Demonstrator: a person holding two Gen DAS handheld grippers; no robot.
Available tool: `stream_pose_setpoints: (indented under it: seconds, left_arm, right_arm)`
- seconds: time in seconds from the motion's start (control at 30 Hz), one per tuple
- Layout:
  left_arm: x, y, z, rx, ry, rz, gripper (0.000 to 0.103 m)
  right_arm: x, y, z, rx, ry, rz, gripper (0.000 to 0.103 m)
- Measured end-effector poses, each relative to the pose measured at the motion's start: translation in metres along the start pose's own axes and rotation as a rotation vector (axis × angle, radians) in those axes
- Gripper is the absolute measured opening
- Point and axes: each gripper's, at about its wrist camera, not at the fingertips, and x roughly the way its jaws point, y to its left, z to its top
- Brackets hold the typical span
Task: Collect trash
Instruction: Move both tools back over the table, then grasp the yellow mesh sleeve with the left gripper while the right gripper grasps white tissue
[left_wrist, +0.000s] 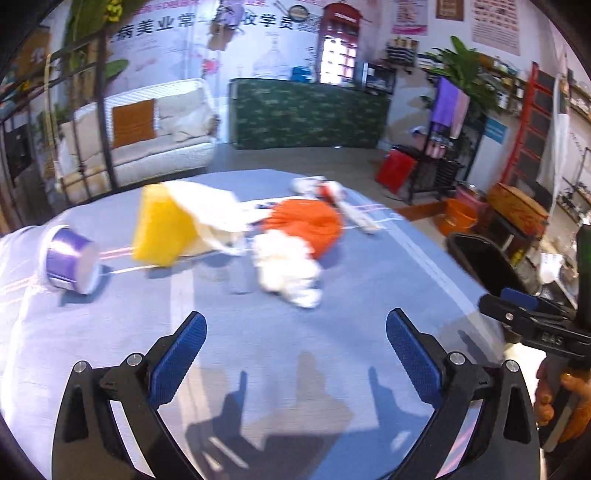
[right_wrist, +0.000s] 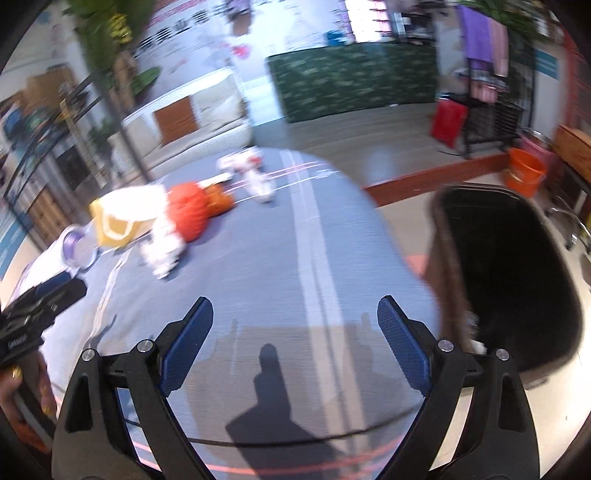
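Note:
Trash lies on the blue tablecloth (left_wrist: 147, 332): a purple cup on its side (left_wrist: 70, 260), a yellow and white paper bag (left_wrist: 177, 221), an orange bag (left_wrist: 306, 223), crumpled white tissue (left_wrist: 288, 269) and small white scraps at the far edge (left_wrist: 317, 186). My left gripper (left_wrist: 295, 349) is open and empty, short of the tissue. My right gripper (right_wrist: 295, 338) is open and empty over bare cloth (right_wrist: 258, 277); it also shows at the right edge of the left wrist view (left_wrist: 524, 314). In the right wrist view the bag (right_wrist: 122, 218), orange bag (right_wrist: 192, 214), tissue (right_wrist: 166, 243) and cup (right_wrist: 75, 245) lie far left.
A black trash bin (right_wrist: 509, 273) stands open beside the table's right edge, also in the left wrist view (left_wrist: 484, 258). An orange bucket (right_wrist: 524, 171), a red box (right_wrist: 448, 120) and a white sofa (left_wrist: 147, 136) stand on the floor beyond.

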Motion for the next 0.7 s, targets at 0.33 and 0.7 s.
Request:
stream_pose_setpoints:
  seconds: [0.33,0.7]
  left_arm:
    - [0.032,0.084,0.015,0.085,0.035,0.159,0.079]
    - [0.092,0.103,0.05,0.137,0.075,0.193,0.068]
  right_arm:
    - [0.021,0.061,0.006,-0.119,0.052,0.073,0.09]
    - [0.043,0.092,0.017,-0.163,0.108,0.094,0.09]
